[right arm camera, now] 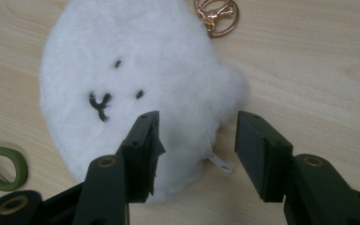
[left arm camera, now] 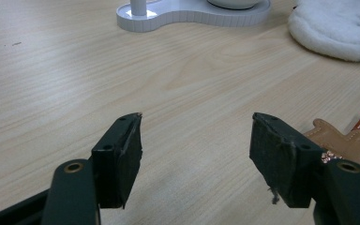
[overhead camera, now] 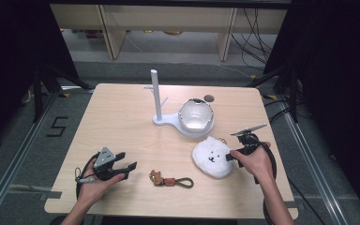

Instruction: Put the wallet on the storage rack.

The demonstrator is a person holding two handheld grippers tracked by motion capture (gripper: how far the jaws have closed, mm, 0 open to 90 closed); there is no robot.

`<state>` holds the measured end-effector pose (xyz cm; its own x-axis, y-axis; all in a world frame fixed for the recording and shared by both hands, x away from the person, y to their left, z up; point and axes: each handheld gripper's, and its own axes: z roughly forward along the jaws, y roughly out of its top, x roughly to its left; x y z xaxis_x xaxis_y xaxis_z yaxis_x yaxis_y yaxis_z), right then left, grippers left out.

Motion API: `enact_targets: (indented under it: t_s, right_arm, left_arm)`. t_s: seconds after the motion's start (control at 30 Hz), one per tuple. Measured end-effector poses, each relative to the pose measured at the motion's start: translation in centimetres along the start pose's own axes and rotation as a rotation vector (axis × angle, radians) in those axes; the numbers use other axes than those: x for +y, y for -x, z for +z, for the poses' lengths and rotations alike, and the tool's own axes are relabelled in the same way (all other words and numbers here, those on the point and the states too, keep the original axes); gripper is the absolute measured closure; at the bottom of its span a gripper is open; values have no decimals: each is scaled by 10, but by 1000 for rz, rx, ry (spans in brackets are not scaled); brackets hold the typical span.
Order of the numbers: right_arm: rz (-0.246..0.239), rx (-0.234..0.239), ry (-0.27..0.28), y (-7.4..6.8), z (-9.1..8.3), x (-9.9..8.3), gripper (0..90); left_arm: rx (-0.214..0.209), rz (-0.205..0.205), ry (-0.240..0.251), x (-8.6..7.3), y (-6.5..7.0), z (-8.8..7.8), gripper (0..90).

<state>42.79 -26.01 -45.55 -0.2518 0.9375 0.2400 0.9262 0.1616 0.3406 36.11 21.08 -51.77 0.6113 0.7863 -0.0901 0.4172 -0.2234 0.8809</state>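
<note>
Right gripper [right arm camera: 194,140] fingers apart over the near edge of the white plush pouch [right arm camera: 136,89], which lies on the desk [overhead camera: 122,122] just beside the stand [overhead camera: 161,117]; likely close squarely on the zipper-tab edge, left gripper [left arm camera: 194,154] fingers apart, idle.

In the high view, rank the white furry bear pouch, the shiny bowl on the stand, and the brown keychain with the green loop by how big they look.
1. White furry bear pouch and shiny bowl: look about alike in width, too close to rank.
2. Brown keychain with green loop: clearly smallest, long but thin.
</note>
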Motion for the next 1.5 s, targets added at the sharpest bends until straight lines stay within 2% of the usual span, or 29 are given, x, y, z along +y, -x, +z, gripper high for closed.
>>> enact_targets:
  t_s: [0.07,0.27,0.33,0.37,0.47,0.5,0.53,0.57,0.67,0.7,0.77,0.8,0.83,0.87,0.9,1.1,1.17,1.27,1.3,1.37,1.47,1.5]
  right_arm:
    - [7,-18,-25,-1,2,3,476]
    - [-10,-18,-72,-1,9,10,440]
    - [-15,-16,-71,0,10,11,436]
    - [-58,3,-84,1,11,13,432]
    - [-45,-9,-104,0,13,15,428]
    - [-67,1,-101,1,16,17,428]
    - [-67,1,-101,1,16,17,428]
    - [-54,-4,-131,0,19,19,428]
    - [-64,-4,-144,0,21,19,432]
    - [-98,0,-129,1,24,20,446]
    - [-106,8,-146,1,24,21,456]
    - [-79,-8,-158,-2,24,21,468]
    - [-133,11,-160,0,25,23,486]
    - [-133,11,-160,0,25,23,486]
    - [-111,-1,-189,-2,25,23,505]
    - [-118,-5,-210,-4,26,26,566]
    - [-140,18,-196,-3,26,26,640]
    - [-135,7,-227,-4,24,27,682]
    - [-141,16,-214,-5,23,27,711]
    - [-151,8,-199,-5,24,26,730]
    - [-155,6,-206,-7,22,26,749]
    - [-188,9,-200,-7,21,27,771]
  left_arm:
    - [0,1,1,0,0,0,337]
    - [1,-1,4,0,0,0,339]
    - [1,-4,5,-1,0,0,339]
    - [2,-1,0,-1,0,0,339]
    - [-4,-1,2,-1,0,1,339]
    - [-2,-1,4,-1,0,1,339]
    - [-2,-1,4,-1,0,1,339]
    - [-5,-1,-1,-1,-1,1,339]
    - [1,-6,1,-1,0,1,338]
    - [6,-4,-7,-1,-1,0,339]
    - [6,-3,-7,-1,-1,0,339]
    - [6,-3,-7,-1,-1,0,339]
    - [3,-8,-1,-2,0,1,339]
    - [1,-3,-3,-2,-1,1,339]
    - [-7,0,-2,-2,-1,1,339]
    - [-6,-8,0,-2,-1,2,339]
    - [2,-2,-10,-2,-1,1,339]
    - [-3,-4,-10,-3,-1,2,339]
    - [-3,-4,-10,-3,-1,2,339]
    - [-3,-2,-11,-3,-1,2,339]
    - [1,-2,-12,-3,0,2,339]
    - [5,-1,-19,-3,0,1,339]
